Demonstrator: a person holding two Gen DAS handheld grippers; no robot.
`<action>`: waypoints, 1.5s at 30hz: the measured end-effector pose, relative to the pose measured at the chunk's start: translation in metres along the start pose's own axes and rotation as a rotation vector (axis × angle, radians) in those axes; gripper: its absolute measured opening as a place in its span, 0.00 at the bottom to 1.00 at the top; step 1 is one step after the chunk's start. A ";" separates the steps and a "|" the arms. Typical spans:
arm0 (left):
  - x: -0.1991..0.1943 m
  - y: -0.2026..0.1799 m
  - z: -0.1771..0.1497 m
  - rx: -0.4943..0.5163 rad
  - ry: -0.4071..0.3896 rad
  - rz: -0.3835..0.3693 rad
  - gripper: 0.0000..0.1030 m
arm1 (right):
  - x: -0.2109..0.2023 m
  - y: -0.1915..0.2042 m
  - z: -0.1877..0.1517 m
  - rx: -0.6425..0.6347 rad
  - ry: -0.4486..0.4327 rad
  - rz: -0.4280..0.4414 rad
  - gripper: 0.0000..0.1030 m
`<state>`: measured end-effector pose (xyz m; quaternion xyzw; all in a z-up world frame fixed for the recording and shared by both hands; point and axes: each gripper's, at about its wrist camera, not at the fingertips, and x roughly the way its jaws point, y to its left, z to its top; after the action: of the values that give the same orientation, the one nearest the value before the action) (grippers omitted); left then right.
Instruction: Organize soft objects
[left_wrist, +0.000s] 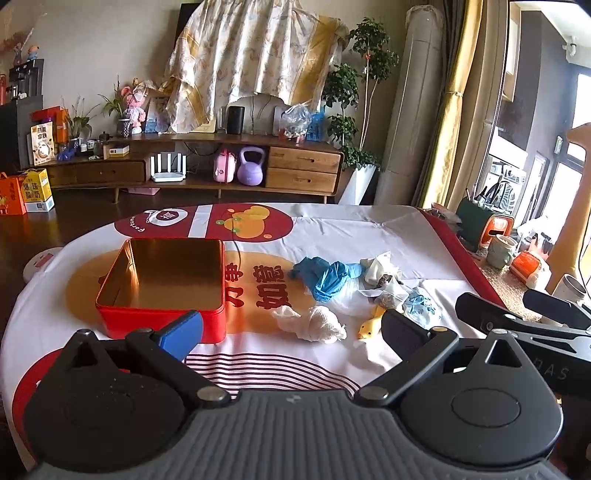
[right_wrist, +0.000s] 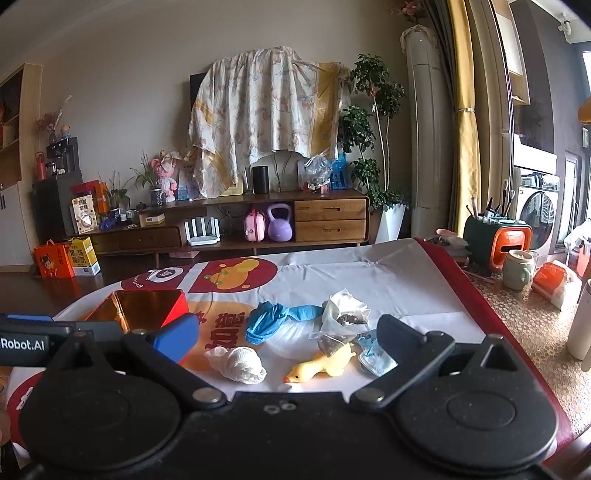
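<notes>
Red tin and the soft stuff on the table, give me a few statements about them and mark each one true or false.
1. The red tin has nothing in it. True.
2. The yellow duck is inside the tin. False: it lies on the tablecloth, to the right of the white gauze wad.
3. The left gripper is shut on the gauze. False: it is open and holds nothing.
4. The blue gloves lie in the pile to the right of the tin. True.
5. The right gripper is open, with the duck in front of it. True.
</notes>
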<state>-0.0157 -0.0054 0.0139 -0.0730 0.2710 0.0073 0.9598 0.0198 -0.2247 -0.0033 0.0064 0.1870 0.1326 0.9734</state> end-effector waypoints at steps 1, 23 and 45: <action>0.000 0.000 0.000 0.000 0.001 0.000 1.00 | 0.000 0.000 0.000 -0.001 0.000 0.000 1.00; 0.000 0.001 0.001 -0.025 -0.001 -0.027 1.00 | -0.005 0.006 0.005 -0.004 -0.008 0.009 1.00; 0.014 0.000 0.004 -0.027 0.015 -0.027 1.00 | -0.002 0.008 0.011 -0.013 -0.006 0.017 0.97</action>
<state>-0.0019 -0.0047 0.0098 -0.0895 0.2772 -0.0027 0.9566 0.0202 -0.2167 0.0077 0.0019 0.1829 0.1420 0.9728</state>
